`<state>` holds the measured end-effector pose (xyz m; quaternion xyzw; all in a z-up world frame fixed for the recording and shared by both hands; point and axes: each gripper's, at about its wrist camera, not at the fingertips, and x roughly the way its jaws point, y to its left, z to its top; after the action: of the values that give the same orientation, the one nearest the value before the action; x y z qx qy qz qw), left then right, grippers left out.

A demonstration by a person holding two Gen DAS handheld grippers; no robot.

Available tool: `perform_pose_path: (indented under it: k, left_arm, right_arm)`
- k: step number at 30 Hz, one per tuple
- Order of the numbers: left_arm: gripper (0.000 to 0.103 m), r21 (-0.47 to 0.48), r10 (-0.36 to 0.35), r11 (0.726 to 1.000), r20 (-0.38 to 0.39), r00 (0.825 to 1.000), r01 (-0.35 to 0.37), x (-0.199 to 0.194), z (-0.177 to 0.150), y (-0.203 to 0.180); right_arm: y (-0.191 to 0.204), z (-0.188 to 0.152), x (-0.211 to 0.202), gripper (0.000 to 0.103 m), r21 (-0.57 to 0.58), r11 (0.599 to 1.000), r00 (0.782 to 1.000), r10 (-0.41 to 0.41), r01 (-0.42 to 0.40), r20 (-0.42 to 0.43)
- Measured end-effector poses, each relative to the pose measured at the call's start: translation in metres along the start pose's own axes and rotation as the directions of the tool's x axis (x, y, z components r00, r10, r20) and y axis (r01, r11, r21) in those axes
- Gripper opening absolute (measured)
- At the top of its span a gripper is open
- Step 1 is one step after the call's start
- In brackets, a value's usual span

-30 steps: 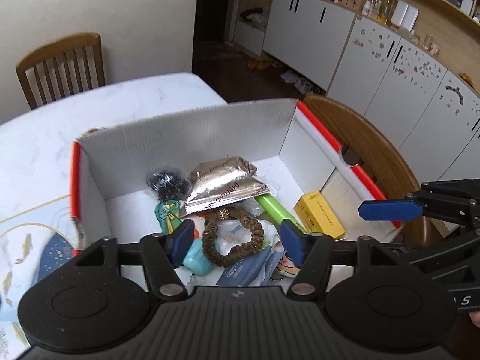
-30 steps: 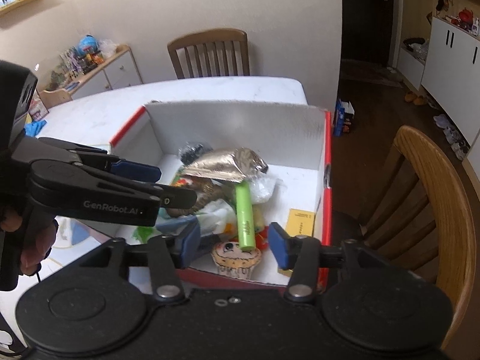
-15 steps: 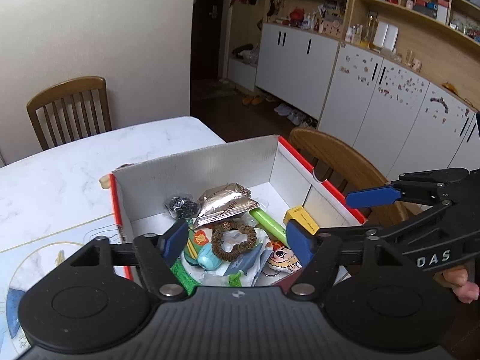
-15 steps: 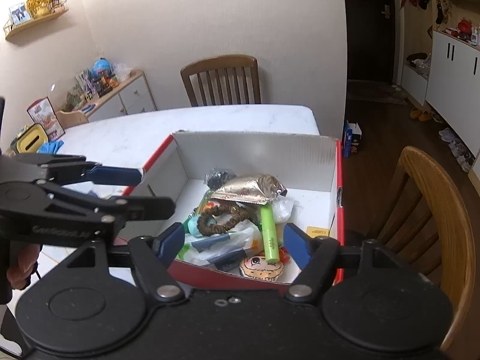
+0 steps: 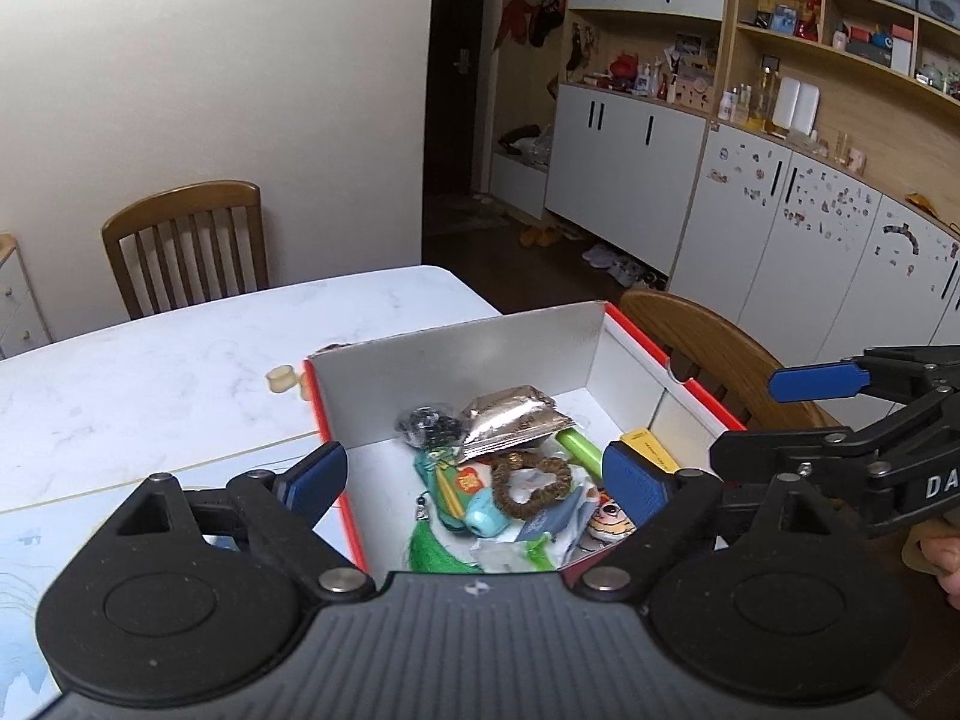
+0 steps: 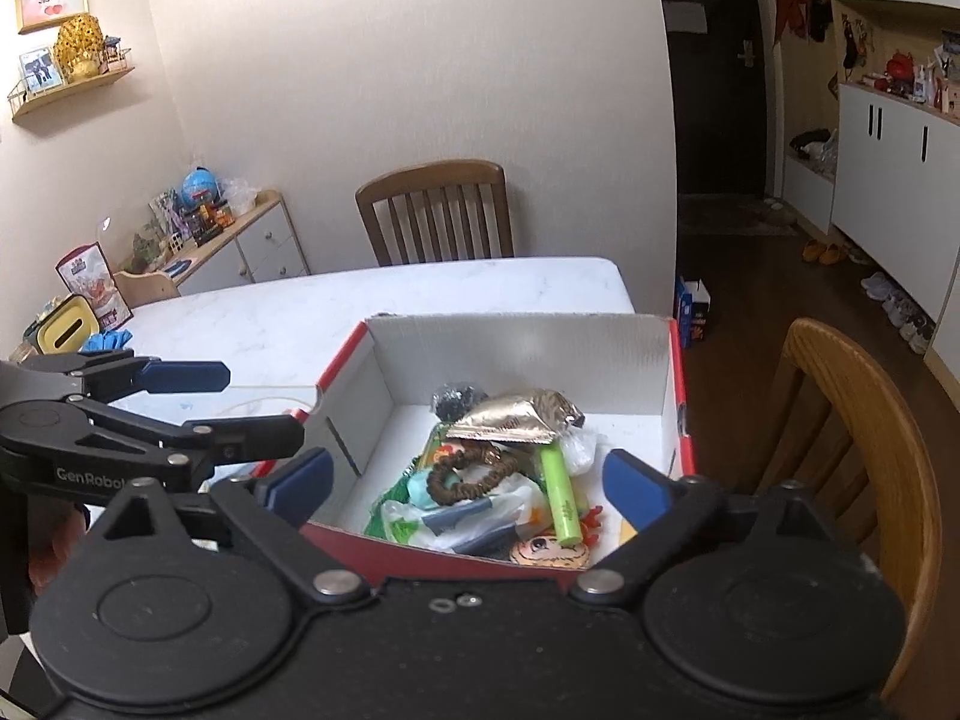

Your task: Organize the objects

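Note:
A red-edged white cardboard box [image 5: 480, 342] [image 6: 516, 354] sits on the white table, filled with small items: a gold foil packet [image 5: 510, 423] [image 6: 510, 417], a brown bead bracelet [image 5: 531, 477] [image 6: 474, 471], a green tube [image 5: 579, 447] [image 6: 561, 501], a yellow box [image 5: 651, 450], a black bundle [image 5: 429, 423]. My left gripper [image 5: 477, 480] is open and empty, raised above the box's near side. My right gripper [image 6: 468, 483] is open and empty, also above the box; it shows at the right of the left wrist view [image 5: 774, 414].
A small beige piece [image 5: 282, 380] lies on the white marble table [image 5: 180, 372] left of the box. Wooden chairs stand at the far side [image 6: 435, 213] and at the right [image 6: 858, 438]. A patterned mat [image 5: 36, 546] lies at the near left.
Both grippers have risen and pulled back from the box, which now looks smaller and farther. Both stayed open and empty. The items in the box have not moved.

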<state>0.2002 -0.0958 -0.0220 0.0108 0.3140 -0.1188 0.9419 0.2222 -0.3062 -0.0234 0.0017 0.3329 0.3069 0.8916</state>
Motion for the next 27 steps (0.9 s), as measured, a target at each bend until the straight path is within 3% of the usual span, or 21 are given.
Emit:
perform_pose_path:
  k: [2, 12, 27]
  left_arm:
    - [0.102, -0.003, -0.006, 1.000, 0.010, 1.000, 0.006, -0.005, -0.002, 0.005]
    - [0.102, 0.016, -0.021, 1.000, 0.029, 0.999, 0.021, -0.026, -0.012, 0.021]
    - [0.102, 0.003, -0.053, 0.999, 0.029, 0.998, 0.053, -0.038, -0.020, 0.051]
  right_arm:
    - [0.006, 0.000, -0.002, 0.100, 0.008, 1.000, 1.000, -0.005, 0.005, 0.010]
    - [0.040, -0.005, -0.008, 0.102, 0.029, 0.999, 0.998, -0.032, 0.030, 0.062]
    - [0.075, -0.014, -0.005, 0.102, 0.085, 0.993, 0.995, -0.087, 0.082, 0.056]
